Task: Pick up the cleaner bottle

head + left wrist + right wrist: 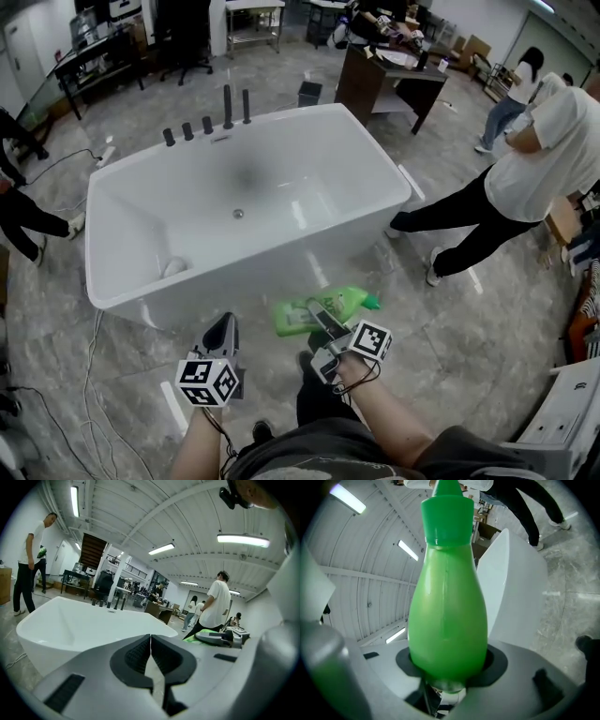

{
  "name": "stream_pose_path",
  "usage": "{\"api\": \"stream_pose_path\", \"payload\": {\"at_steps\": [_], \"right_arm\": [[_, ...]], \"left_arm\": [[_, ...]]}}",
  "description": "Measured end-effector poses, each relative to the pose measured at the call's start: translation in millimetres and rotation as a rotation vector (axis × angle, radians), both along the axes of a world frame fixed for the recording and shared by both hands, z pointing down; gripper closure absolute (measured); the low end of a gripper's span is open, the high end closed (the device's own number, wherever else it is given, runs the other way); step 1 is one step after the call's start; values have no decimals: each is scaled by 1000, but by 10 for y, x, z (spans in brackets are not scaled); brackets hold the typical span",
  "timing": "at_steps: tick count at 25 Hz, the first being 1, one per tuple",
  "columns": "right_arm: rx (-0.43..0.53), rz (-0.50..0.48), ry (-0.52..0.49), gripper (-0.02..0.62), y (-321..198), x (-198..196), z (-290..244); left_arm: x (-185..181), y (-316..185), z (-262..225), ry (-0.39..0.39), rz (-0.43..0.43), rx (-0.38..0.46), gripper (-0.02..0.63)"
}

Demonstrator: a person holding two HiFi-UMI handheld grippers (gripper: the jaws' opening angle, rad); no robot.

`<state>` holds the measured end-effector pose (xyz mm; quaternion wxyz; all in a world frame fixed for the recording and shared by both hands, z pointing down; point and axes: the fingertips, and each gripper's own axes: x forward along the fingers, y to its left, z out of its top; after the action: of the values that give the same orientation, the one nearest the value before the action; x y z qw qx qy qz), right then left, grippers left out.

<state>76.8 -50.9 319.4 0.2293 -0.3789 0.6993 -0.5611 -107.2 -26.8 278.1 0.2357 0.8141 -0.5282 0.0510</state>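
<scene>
Gripping bottle (pixel 354 300) — R gripper (pixel 316 311), prob. midair

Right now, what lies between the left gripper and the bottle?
Nothing: in the head view only floor shows in the gap between the shut left gripper and the bottle, which the right gripper holds.

Grey left hand-held gripper (pixel 228 321) carries a black-and-white marker cube (pixel 208 382).

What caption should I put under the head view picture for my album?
Right gripper shut on the green cleaner bottle, left gripper shut and empty, in front of a white bathtub.
</scene>
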Motion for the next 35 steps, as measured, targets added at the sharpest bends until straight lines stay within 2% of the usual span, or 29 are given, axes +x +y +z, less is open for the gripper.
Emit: {"api": "stream_pose_path", "payload": {"at_steps": [10,15,19,27,31,35], "right_arm": [[14,24,0,397,1059,-468,-277],[6,86,-50,397,1602,-584,-306],[-11,115,-52,397,1987,-646,-287],[-14,134,-55,397,2440,-605,-414],[-4,144,-69,397,2553,-497,-467],[2,134,-59,397,2646,-312,-527]], "left_arm": [[-271,910,-264,6,81,41,591],[-322,1327,-299,3,148,62,591],[-360,1605,-309,15,184,62,591],[-246,1937,-363,39,221,43,591],[-82,2068,-427,18,252,53,591],[102,2142,-518,26,238,67,591]]}}
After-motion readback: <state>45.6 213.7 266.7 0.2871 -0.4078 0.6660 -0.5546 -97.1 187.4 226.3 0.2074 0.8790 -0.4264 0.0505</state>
